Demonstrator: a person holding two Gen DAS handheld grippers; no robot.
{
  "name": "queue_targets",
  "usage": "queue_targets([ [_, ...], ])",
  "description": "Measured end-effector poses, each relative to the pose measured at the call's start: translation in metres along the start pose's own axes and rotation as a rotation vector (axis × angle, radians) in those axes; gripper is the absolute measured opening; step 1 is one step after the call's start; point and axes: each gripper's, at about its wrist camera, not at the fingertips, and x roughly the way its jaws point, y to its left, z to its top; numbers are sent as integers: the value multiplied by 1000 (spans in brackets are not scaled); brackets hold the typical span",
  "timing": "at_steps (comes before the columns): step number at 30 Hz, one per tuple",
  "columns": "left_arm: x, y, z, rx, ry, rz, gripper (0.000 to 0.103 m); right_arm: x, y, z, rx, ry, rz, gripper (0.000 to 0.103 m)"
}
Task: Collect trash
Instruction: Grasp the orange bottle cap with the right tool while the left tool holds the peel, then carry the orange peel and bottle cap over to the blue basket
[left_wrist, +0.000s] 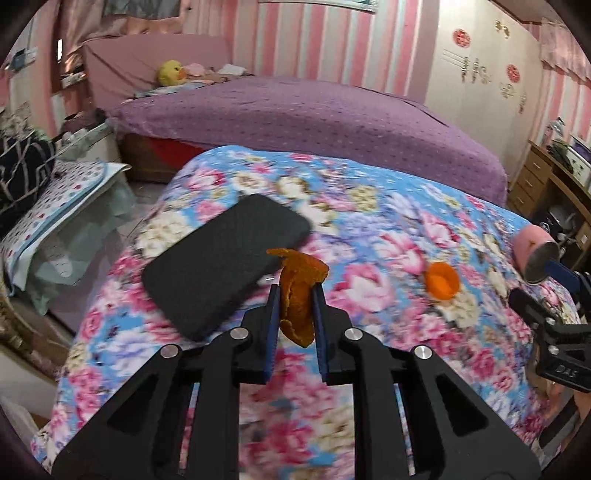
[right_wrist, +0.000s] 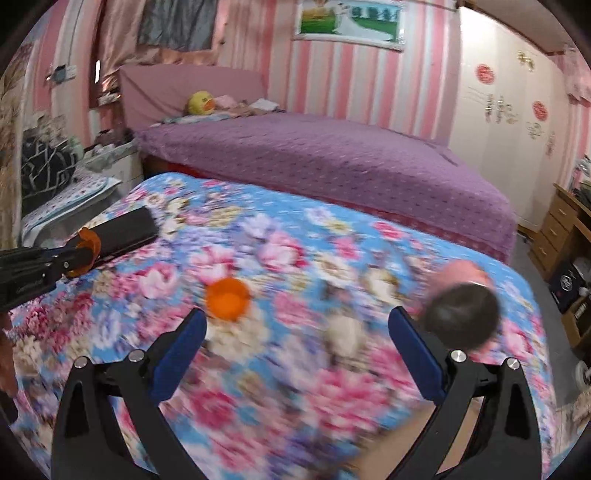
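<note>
The left claw (left_wrist: 295, 295) was clamped on a strip of orange peel (left_wrist: 297, 295), which stood up between its blue pads, lifted clear of the floral cloth on the table (left_wrist: 369, 206). So one piece of trash had been picked up but, as far as these views showed, not yet dropped anywhere: no bin or bag was visible.

A second piece, a cup-shaped orange peel (right_wrist: 227, 298), lay on the cloth near the middle of the table, untouched. The right claw (right_wrist: 297, 325) stood wide with nothing between its pads, near that peel and closest to it on its left pad.

A pink can (right_wrist: 461, 306) lay on its side toward the table's right edge, just beside the right pad; whether it counted as trash could not be told. A black phone (left_wrist: 225, 258) lay toward the left edge, presumably not trash.

The task looked less than half done.
</note>
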Motion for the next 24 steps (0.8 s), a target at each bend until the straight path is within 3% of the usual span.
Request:
queue_targets([
  [5,-4,26,-3,-51,0,39,16,38,32,9,-28,61,14,95],
  [7,-5,30,-3,-66,-3,50,16,54,38,11,-35,106,21,88],
  [10,-8,33,-3,-82,-6,56,16,72,40,13,-27,169,47,69],
  [12,-12,31,-3,-78,-17,59,16,78,38,12,-17,193,73,48],
  [14,-16,29,-3,-74,-27,57,16,80,39,11,-17,200,108,40],
  [24,-32,14,-8,-66,-48,48,16,37,16,9,11,79,70,40],
])
